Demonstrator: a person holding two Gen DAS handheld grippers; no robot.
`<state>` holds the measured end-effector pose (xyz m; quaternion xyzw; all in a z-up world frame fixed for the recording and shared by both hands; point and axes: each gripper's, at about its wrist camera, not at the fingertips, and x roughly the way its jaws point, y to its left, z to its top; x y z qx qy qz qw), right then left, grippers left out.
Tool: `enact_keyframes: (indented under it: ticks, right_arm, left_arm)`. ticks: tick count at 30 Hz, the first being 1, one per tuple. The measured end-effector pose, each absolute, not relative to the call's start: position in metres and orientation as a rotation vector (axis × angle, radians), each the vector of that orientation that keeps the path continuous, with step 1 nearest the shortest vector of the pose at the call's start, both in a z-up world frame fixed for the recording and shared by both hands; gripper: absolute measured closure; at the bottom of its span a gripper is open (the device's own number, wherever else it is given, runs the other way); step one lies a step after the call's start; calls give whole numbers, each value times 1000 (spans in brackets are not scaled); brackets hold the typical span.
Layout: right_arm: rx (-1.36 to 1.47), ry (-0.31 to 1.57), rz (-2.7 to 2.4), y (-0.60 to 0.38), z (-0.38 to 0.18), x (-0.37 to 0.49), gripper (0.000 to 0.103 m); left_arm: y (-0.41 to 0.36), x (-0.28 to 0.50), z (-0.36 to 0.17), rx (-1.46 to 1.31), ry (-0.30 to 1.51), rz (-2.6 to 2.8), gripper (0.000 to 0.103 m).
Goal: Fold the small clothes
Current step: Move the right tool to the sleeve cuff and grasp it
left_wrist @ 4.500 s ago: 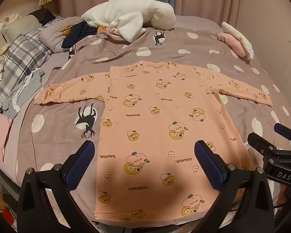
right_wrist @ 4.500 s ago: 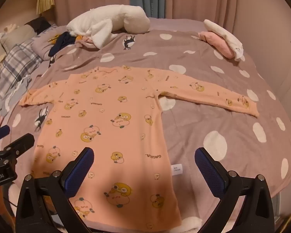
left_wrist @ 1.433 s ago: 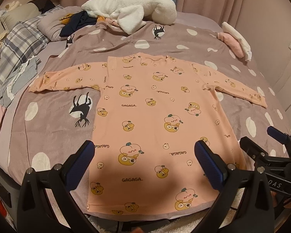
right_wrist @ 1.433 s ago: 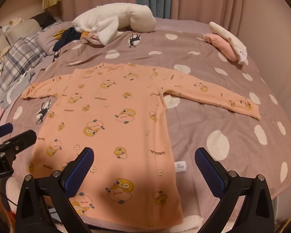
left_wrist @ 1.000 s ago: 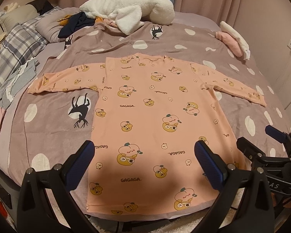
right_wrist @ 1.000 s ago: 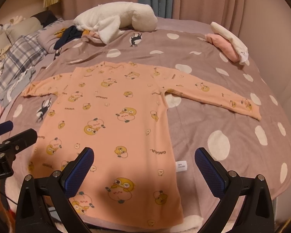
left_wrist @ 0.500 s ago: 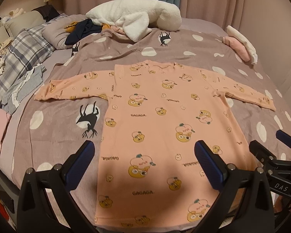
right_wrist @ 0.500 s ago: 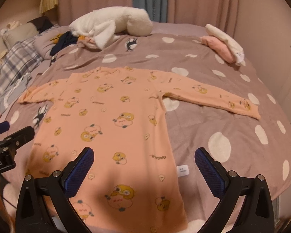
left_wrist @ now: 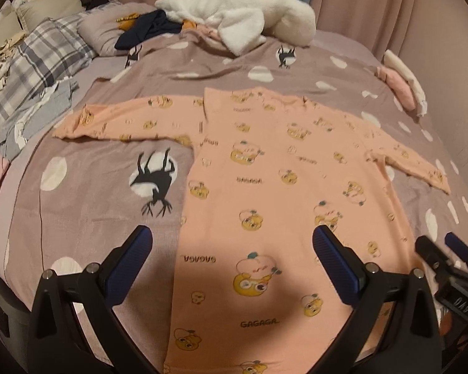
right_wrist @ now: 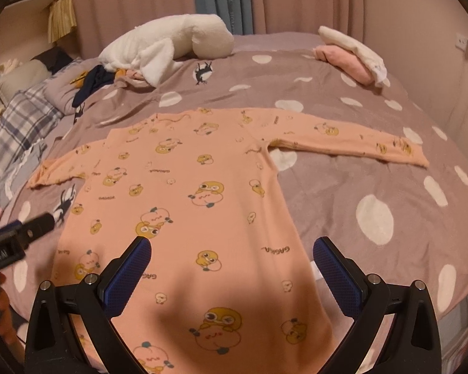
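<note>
A peach long-sleeved child's garment (left_wrist: pixel 280 193) with yellow cartoon prints lies flat on the bed, both sleeves spread out; it also shows in the right wrist view (right_wrist: pixel 184 205). My left gripper (left_wrist: pixel 232 243) is open and empty, hovering above the garment's lower left edge. My right gripper (right_wrist: pixel 232 255) is open and empty above the lower right part of the garment. The right gripper shows at the right edge of the left wrist view (left_wrist: pixel 449 258). The left gripper shows at the left edge of the right wrist view (right_wrist: pixel 18 233).
The bed has a mauve polka-dot cover (left_wrist: pixel 87 205). A white fluffy blanket (left_wrist: pixel 237 12) and dark clothes (left_wrist: pixel 146 29) lie at the far end. Folded pink and white items (right_wrist: pixel 352 56) sit far right. Plaid and grey clothes (left_wrist: pixel 37 68) lie left.
Both grippers have moved forward and lower over the garment's bottom part, so the garment looks nearer. Both stay open. The garment has not moved.
</note>
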<state>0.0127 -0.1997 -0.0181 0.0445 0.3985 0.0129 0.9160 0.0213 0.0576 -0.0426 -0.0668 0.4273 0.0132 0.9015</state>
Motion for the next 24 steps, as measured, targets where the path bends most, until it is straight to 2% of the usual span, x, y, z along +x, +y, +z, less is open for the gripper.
enact_keyframes:
  ticks: [9,14,22,24]
  right_arm:
    - [60,806,-21,-196,-20,4,0]
    - [61,821,-55,-197,-26,9,0]
    - [49,816,-15,-190,-22,10,0]
    - [50,817,-15,-193,-22,10,0]
  left_arm:
    - [63,15,-88,-98,951,44,1]
    - [65,4,-71,-93,853,14,0]
    - [61,12,-50,-73,870,62,0]
    - [60,14,-34,-71,816,47,0]
